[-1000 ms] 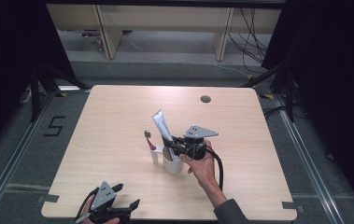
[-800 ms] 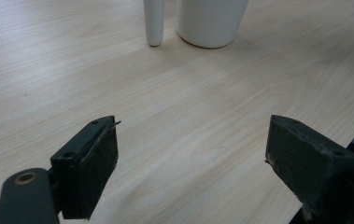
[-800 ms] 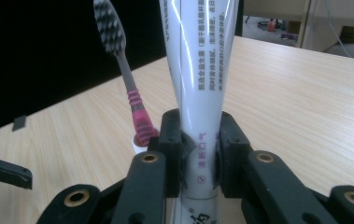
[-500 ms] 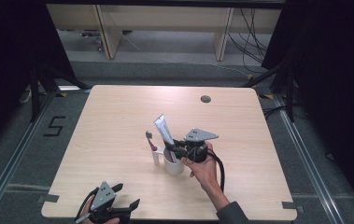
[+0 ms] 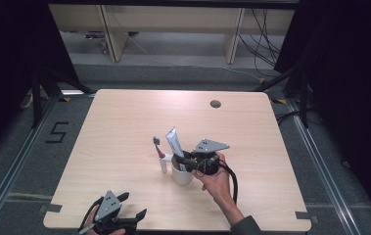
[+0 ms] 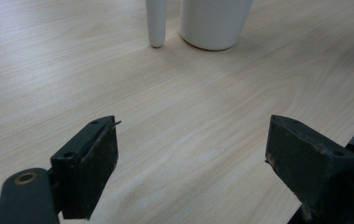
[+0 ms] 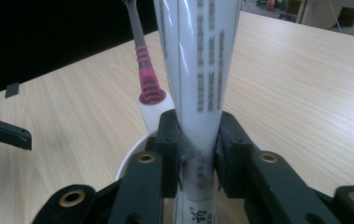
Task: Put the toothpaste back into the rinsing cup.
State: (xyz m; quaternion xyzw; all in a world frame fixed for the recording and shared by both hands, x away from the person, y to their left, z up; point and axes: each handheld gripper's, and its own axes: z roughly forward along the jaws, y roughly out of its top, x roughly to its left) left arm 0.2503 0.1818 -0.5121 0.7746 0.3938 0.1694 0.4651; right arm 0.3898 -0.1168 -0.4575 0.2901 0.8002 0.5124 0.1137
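The white toothpaste tube is clamped between the jaws of the right gripper, its lower end inside the white cup; whether it reaches the bottom cannot be told. Just beside the cup, a pink-necked toothbrush is held upright in a white holder. Near the table edge, well apart from the cup, the left gripper is held with jaws wide.

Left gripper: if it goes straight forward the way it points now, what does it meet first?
Probably the toothbrush handle or the white cup beside it. The left gripper is open over bare table, and depth between those two is unclear.
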